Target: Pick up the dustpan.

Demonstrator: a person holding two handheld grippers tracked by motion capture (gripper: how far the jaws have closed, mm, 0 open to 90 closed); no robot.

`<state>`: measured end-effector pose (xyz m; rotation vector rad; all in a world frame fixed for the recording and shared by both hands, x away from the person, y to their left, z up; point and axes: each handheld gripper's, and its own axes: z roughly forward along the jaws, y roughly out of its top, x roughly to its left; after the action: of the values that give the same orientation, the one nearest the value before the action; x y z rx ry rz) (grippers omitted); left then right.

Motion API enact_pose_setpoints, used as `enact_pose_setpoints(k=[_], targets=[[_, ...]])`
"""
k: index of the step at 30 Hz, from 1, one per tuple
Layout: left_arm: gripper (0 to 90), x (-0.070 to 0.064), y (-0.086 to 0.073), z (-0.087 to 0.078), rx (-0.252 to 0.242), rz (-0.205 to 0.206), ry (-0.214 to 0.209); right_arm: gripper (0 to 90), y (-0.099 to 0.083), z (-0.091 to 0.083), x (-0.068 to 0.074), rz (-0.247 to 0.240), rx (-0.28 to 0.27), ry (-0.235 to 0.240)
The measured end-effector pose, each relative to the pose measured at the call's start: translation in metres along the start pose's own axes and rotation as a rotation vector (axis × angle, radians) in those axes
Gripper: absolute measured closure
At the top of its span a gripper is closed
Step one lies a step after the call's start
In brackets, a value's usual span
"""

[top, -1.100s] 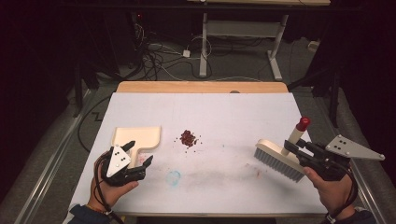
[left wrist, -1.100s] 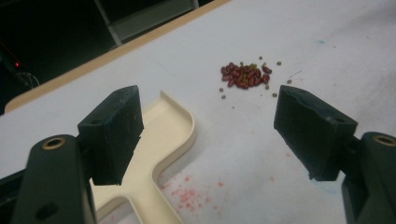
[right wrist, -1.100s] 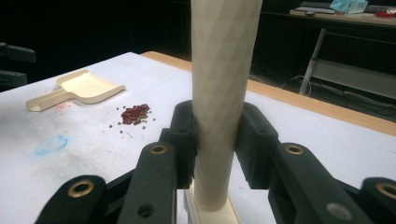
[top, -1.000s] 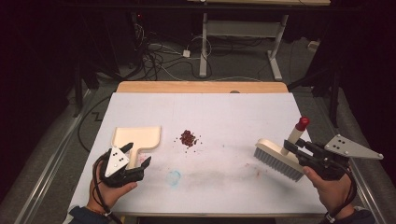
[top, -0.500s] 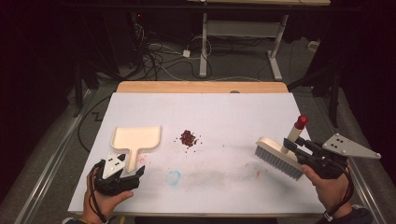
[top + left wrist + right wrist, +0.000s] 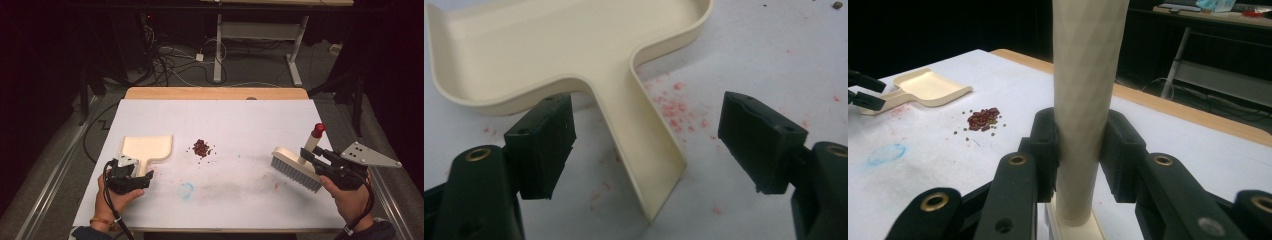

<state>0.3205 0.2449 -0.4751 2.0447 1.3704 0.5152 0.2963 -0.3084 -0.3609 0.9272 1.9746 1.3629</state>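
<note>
A cream dustpan [image 6: 147, 148] lies flat at the table's left, its short handle [image 6: 644, 150] pointing toward me. My left gripper [image 6: 646, 145] is open, its two jaws standing on either side of that handle without touching it. A small pile of dark red beans [image 6: 201, 148] sits mid-table, right of the pan, also seen from the right gripper view as beans [image 6: 983, 119]. At the right, a cream brush [image 6: 296, 167] with white bristles and a red-tipped upright handle [image 6: 1087, 100] rests on the table. My right gripper [image 6: 311, 158] is shut on that handle.
The white table cover [image 6: 250, 125] carries a faint blue ring [image 6: 185, 190] and pinkish smears near the front. A wooden table edge [image 6: 215, 93] runs along the back. Beyond it are cables on the floor and a desk frame [image 6: 260, 35].
My left gripper has dropped low and moved in to the dustpan's handle, so its jaws now straddle it. The right gripper and brush have stayed put.
</note>
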Motion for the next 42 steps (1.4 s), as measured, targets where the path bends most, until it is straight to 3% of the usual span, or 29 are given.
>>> enact_pose_setpoints(k=[1,3,5,6,8,12,20,23,25,29,31,35,42], targets=[[22.1,0.0,0.0,0.0,0.0,0.0,0.0,71.1,0.0,0.0,0.0,0.0,0.0,0.0],[21.2,-0.003,0.001,-0.004,-0.048,0.027,-0.007,71.0,0.0,-0.001,0.0,0.001,-0.004,-0.005],[20.8,-0.008,0.003,-0.01,-0.091,0.068,-0.006,71.1,0.001,-0.002,0.0,0.001,-0.005,-0.008],[20.7,-0.012,0.004,-0.014,-0.137,0.099,-0.004,71.1,0.001,-0.002,0.0,-0.004,-0.008,-0.01],[20.7,-0.014,0.005,-0.016,-0.159,0.12,-0.011,71.1,0.001,-0.002,0.0,0.0,-0.01,-0.012],[20.7,-0.015,0.004,-0.017,-0.167,0.145,-0.004,71.1,0.002,0.0,0.0,0.007,-0.009,-0.012],[20.6,-0.011,0.002,-0.014,-0.142,0.145,0.011,71.1,0.007,0.009,0.003,-0.002,-0.01,-0.007],[21.0,-0.01,0.001,-0.012,-0.115,0.129,0.031,71.1,0.01,0.012,0.003,0.0,-0.011,-0.01],[21.1,-0.008,0.001,-0.009,-0.083,0.094,0.06,71.1,0.012,0.016,0.005,-0.011,-0.014,-0.007],[22.1,-0.006,0.0,-0.006,-0.045,0.047,0.072,71.1,0.013,0.019,0.008,-0.02,-0.009,-0.006],[23.0,-0.004,-0.001,0.002,0.002,-0.014,0.056,71.1,0.013,0.018,0.008,-0.017,-0.011,-0.007],[27.4,0.0,-0.001,0.014,0.053,-0.054,0.05,71.1,0.013,0.018,0.007,-0.015,-0.012,-0.011],[41.2,0.009,0.009,0.025,0.069,-0.094,0.023,71.1,0.015,0.018,0.008,-0.019,-0.015,-0.01]])
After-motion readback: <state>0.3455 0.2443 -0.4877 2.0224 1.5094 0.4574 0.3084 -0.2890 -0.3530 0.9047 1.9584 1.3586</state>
